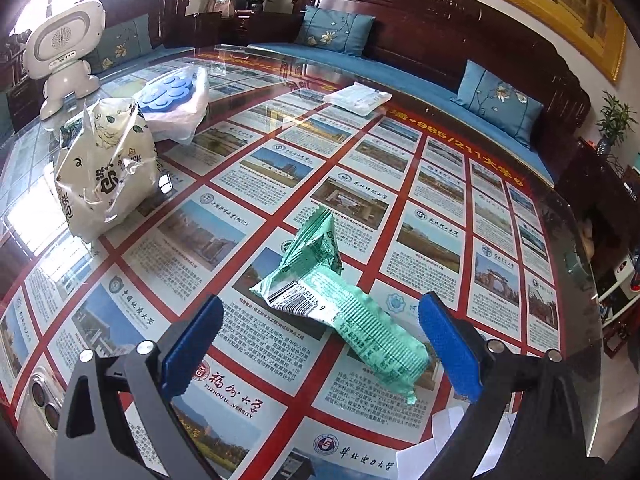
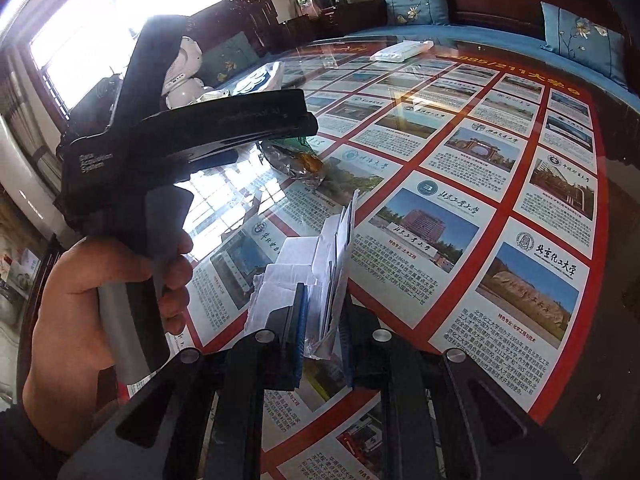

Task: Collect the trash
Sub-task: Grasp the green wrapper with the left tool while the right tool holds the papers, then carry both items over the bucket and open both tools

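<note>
A crumpled green snack wrapper [image 1: 340,304] lies on the glass table [image 1: 400,184] over a poster of universities. My left gripper [image 1: 320,344] is open, its blue pads on either side of the wrapper's near end, just above the table. My right gripper [image 2: 324,320] is shut on crumpled white paper [image 2: 316,268] and holds it over the table's near edge. In the right wrist view the left gripper's black body [image 2: 192,132] and the hand holding it fill the left side, with the wrapper [image 2: 296,160] showing its foil side beyond.
A white patterned plastic bag [image 1: 104,168] stands at the left. Behind it lie a blue tray in clear plastic [image 1: 172,92] and a white toy robot [image 1: 64,52]. A flat white packet [image 1: 356,98] lies at the far side. A wooden sofa with blue cushions [image 1: 500,96] runs behind.
</note>
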A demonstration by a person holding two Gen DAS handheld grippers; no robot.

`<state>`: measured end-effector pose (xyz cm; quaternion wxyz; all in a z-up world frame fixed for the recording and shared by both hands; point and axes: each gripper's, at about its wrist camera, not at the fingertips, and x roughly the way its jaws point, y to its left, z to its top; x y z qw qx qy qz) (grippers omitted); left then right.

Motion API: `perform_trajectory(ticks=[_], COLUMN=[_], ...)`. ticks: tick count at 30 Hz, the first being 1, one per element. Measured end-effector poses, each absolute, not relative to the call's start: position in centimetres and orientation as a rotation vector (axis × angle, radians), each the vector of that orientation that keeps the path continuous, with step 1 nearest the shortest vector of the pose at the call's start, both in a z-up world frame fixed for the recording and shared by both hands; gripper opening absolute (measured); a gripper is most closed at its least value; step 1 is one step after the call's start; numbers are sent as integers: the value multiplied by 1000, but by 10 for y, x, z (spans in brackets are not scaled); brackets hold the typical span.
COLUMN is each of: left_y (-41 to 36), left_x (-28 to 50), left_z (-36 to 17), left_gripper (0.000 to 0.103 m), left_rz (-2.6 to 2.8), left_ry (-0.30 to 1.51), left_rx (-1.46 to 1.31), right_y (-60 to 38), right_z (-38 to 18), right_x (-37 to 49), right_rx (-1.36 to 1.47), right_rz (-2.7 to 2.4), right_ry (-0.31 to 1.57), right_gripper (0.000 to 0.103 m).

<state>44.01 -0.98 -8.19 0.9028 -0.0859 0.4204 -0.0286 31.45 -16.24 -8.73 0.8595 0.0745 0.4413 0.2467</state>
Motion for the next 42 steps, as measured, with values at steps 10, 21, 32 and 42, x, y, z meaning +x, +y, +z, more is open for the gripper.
perform_trajectory(ticks=[10,21,32,42], left_y=[-1,0,-43,-117], left_x=[410,296,195,138], left_z=[-93,-71,-58,-44], left_gripper=[12,12,12,12], left_rz=[-191,-366,-525,-704], left_ry=[901,839,832,807], left_rx=[-240,-162,-51,-8], right_y=[-164,-176,-237,-316], right_z=[-88,-82,-58,-42], right_x=[312,274,186,94], right_rx=[172,186,247,366], right_rz=[522,510,422,347], right_ry=[931,916,866,789], right_gripper=[16,14,9,8])
